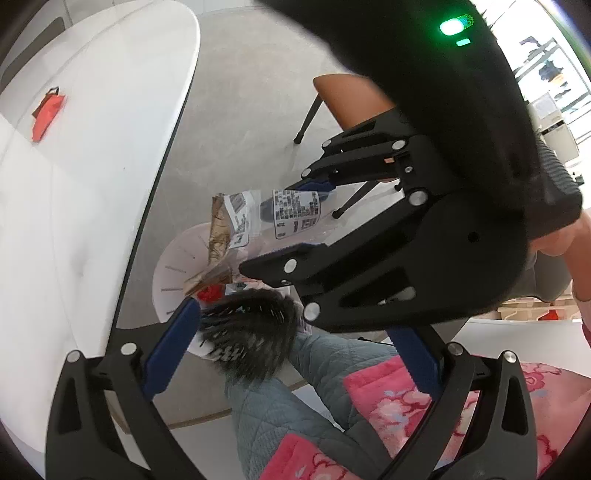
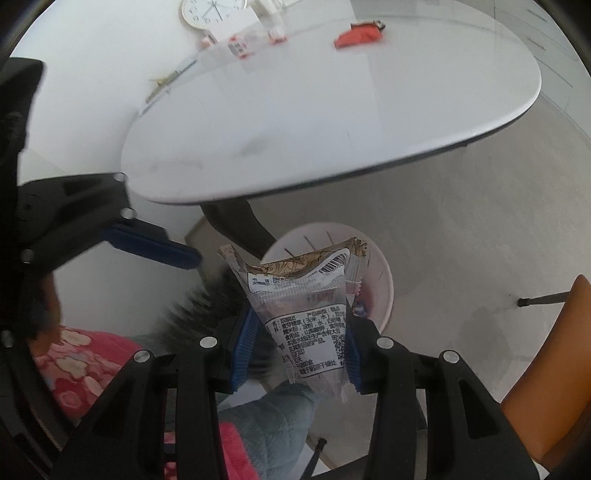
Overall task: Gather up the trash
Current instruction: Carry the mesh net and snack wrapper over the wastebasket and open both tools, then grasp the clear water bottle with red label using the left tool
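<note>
A clear printed snack wrapper (image 2: pixel 314 317), with a brown patterned wrapper (image 2: pixel 291 264) bunched against its upper end, is clamped between the blue pads of the right gripper (image 2: pixel 297 347) and hangs in the air directly above a pale pink waste bin (image 2: pixel 384 295) standing on the floor. The bin already contains other wrappers, among them something red (image 1: pixel 208 293). The left gripper (image 1: pixel 291 350) is held beside it with jaws spread wide and nothing between them; below it appear a dark fur trim (image 1: pixel 251 339), a quilted grey garment and pink floral fabric worn by the person. The floor (image 2: pixel 461 221) is matt light grey. A white oval table (image 2: pixel 332 110) with a dark edge overhangs the bin; on its top lie a red wrapper (image 2: pixel 360 35) and, at the far side, small red-and-white items, too blurred to identify. An orange chair (image 2: pixel 546 398) with thin black legs stands near the bin. A clock (image 2: pixel 212 13) hangs on the white wall.
</note>
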The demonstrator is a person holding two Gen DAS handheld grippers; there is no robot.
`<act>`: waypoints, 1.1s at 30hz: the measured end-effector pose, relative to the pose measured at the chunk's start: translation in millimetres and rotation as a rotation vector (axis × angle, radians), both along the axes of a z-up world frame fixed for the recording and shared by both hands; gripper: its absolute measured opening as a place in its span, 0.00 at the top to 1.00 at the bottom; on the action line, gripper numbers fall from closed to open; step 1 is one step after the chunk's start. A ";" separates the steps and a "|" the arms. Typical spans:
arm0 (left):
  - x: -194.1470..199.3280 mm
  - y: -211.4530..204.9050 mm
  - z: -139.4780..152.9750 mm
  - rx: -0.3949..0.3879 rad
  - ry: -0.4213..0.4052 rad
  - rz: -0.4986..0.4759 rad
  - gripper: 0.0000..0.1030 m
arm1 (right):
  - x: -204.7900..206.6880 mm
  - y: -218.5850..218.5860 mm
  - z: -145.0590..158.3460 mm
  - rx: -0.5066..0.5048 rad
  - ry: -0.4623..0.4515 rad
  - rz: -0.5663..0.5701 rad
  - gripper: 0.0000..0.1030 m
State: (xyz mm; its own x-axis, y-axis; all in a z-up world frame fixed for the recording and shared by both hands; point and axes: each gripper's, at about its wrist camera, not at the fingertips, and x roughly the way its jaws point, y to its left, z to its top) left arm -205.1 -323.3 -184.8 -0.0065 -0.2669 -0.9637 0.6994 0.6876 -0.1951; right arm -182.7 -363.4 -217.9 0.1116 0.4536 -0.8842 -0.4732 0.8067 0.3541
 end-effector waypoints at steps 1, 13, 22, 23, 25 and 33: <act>0.0 -1.3 -1.7 0.004 0.004 0.003 0.08 | 1.9 1.9 -4.7 -0.003 0.009 0.005 0.58; 2.6 13.2 -8.4 0.019 0.009 0.044 0.08 | 13.3 14.9 -30.3 -0.005 0.066 -0.008 0.30; 4.5 28.3 2.5 0.003 -0.025 0.089 0.08 | 18.4 5.8 -2.9 -0.053 -0.005 -0.118 0.10; 5.0 30.8 6.5 -0.002 -0.034 0.098 0.08 | 17.6 4.1 1.8 -0.061 -0.015 -0.134 0.09; 6.2 36.7 15.0 -0.007 -0.055 0.118 0.08 | 15.4 0.8 13.9 -0.078 -0.034 -0.167 0.07; 13.2 68.6 66.7 -0.042 -0.178 0.242 0.08 | 3.4 -17.4 88.5 -0.108 -0.153 -0.287 0.02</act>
State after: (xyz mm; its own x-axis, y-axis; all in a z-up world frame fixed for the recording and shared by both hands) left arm -191.9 -254.6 -118.1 0.2299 -0.2796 -0.9322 0.5419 0.8324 -0.1160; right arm -179.3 -380.8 -129.4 0.3560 0.2893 -0.8886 -0.2629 0.9435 0.2018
